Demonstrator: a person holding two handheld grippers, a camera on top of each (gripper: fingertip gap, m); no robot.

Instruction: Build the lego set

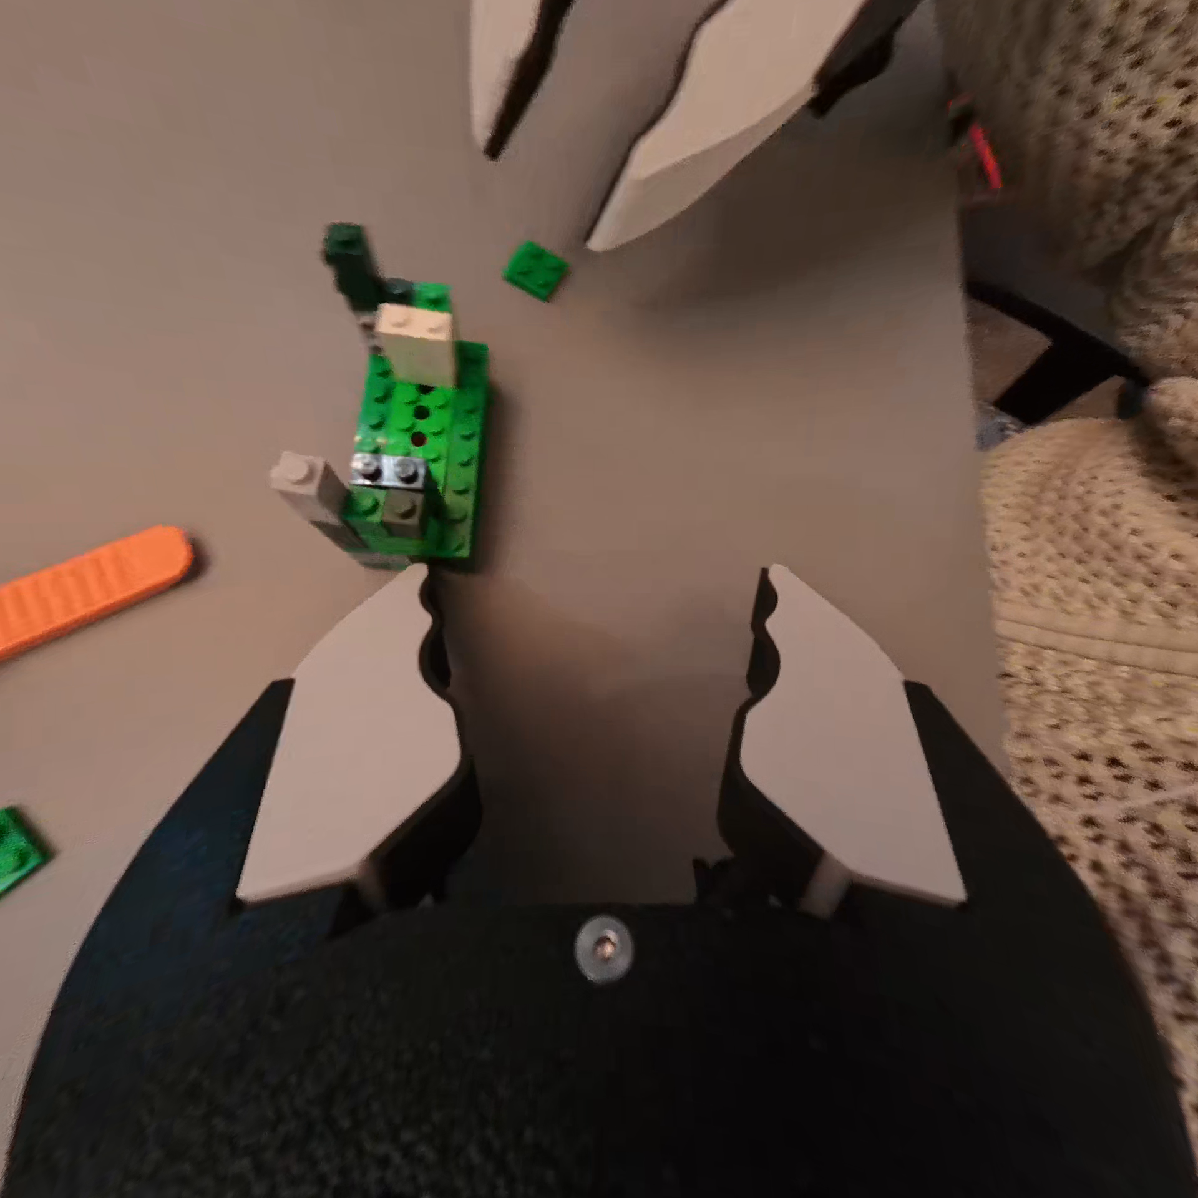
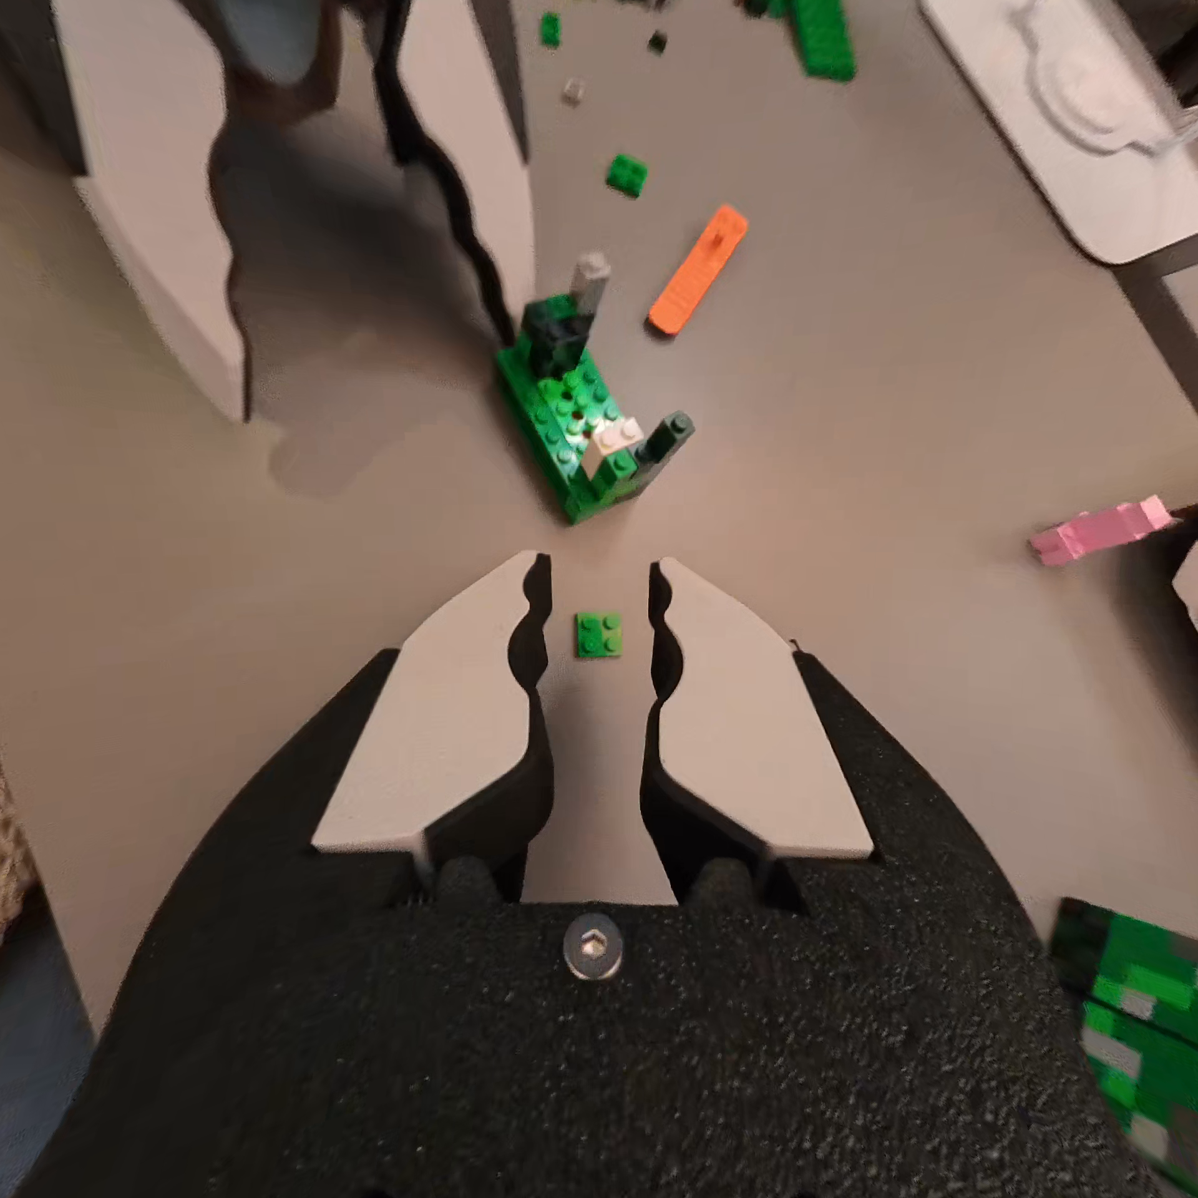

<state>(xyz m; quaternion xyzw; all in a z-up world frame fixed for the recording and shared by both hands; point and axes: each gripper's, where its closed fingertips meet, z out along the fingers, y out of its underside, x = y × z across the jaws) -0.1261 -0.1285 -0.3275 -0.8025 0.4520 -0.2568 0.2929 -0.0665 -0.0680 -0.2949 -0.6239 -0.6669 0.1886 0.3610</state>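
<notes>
A green lego build stands on the grey table, with a white brick, a grey post and a dark green post on it; it also shows in the right wrist view. My left gripper is open and empty, its left fingertip just in front of the build. My right gripper is open, above the table, and a small green 2x2 plate lies on the table between its fingers, untouched. The same plate shows in the left wrist view, below the right gripper's fingers.
An orange brick separator lies beside the build. Loose green pieces lie farther off. A pink lego piece is at the right, a green box near right. A white tray is far right. The table edge borders carpet.
</notes>
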